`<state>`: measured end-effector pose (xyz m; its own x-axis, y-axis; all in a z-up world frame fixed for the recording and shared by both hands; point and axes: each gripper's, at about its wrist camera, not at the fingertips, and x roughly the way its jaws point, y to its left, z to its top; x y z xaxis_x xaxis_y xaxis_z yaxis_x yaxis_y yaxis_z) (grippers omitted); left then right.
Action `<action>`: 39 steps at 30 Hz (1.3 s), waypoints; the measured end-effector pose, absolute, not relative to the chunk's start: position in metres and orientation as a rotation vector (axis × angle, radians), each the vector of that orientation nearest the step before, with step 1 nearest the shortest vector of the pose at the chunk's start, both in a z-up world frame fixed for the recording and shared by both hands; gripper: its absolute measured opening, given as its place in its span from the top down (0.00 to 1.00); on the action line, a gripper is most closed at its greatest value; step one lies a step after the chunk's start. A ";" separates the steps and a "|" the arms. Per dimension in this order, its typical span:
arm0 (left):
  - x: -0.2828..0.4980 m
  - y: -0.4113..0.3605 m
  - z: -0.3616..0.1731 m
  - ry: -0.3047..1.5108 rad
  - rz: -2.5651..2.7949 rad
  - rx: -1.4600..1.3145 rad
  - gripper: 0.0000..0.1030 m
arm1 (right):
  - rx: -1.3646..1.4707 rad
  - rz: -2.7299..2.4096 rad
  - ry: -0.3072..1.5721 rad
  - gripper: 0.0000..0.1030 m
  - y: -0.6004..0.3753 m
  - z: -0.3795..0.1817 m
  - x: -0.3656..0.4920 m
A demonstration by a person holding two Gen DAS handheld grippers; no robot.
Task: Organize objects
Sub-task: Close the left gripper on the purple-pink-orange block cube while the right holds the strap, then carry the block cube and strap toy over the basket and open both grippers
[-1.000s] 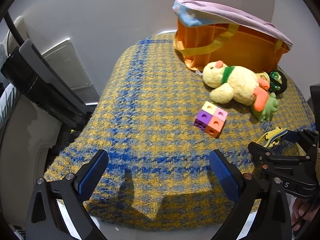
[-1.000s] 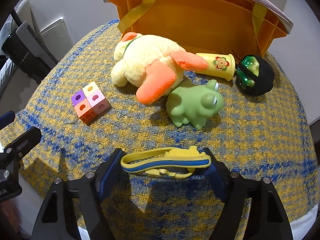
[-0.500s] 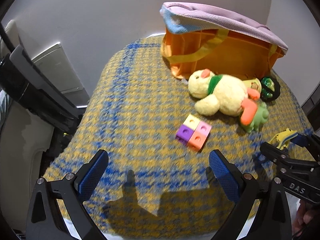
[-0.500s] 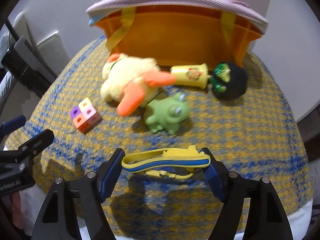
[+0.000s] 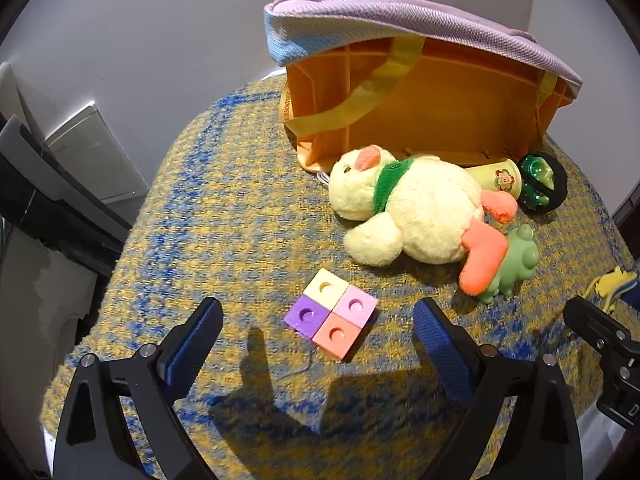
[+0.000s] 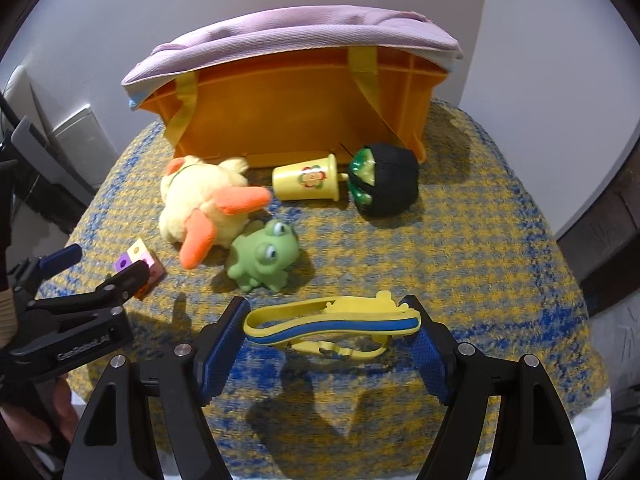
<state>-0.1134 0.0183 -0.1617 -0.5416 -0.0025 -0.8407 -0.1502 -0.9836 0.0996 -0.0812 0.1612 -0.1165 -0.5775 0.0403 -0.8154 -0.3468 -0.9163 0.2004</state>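
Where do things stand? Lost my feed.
Right gripper shut on yellow-blue strap. Left gripper empty, closing toward block cube. Orange bin ahead, path unobstructed.

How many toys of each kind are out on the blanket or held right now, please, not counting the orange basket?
Plush duck: 1
Rubber frog: 1
Block cluster: 1
Yellow cup: 1
Black and green toy: 1
Yellow and blue strap, held in the right tongs: 1
Total: 6
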 end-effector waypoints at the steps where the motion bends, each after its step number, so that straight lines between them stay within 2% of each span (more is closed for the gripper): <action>1: -0.115 0.019 -0.163 0.238 2.678 -1.460 0.07 | -1.311 2.556 0.517 0.26 0.163 -0.118 -0.081; 5: -0.119 0.017 -0.168 0.191 2.693 -1.450 0.17 | -1.305 2.551 0.542 0.26 0.166 -0.121 -0.078; 16: -0.124 0.025 -0.182 0.265 2.688 -1.504 0.17 | -1.309 2.557 0.572 0.26 0.169 -0.126 -0.078; 17: -0.124 0.025 -0.183 0.259 2.678 -1.514 0.20 | -1.308 2.557 0.575 0.26 0.169 -0.127 -0.077; 20: -0.127 0.023 -0.189 0.222 2.643 -1.554 0.39 | -1.306 2.555 0.583 0.26 0.171 -0.127 -0.077; 24: -0.127 0.020 -0.190 0.187 2.632 -1.543 0.48 | -1.308 2.551 0.600 0.26 0.173 -0.129 -0.077; 39: -0.120 0.015 -0.176 0.253 2.610 -1.528 0.48 | -1.290 2.580 0.611 0.26 0.171 -0.124 -0.074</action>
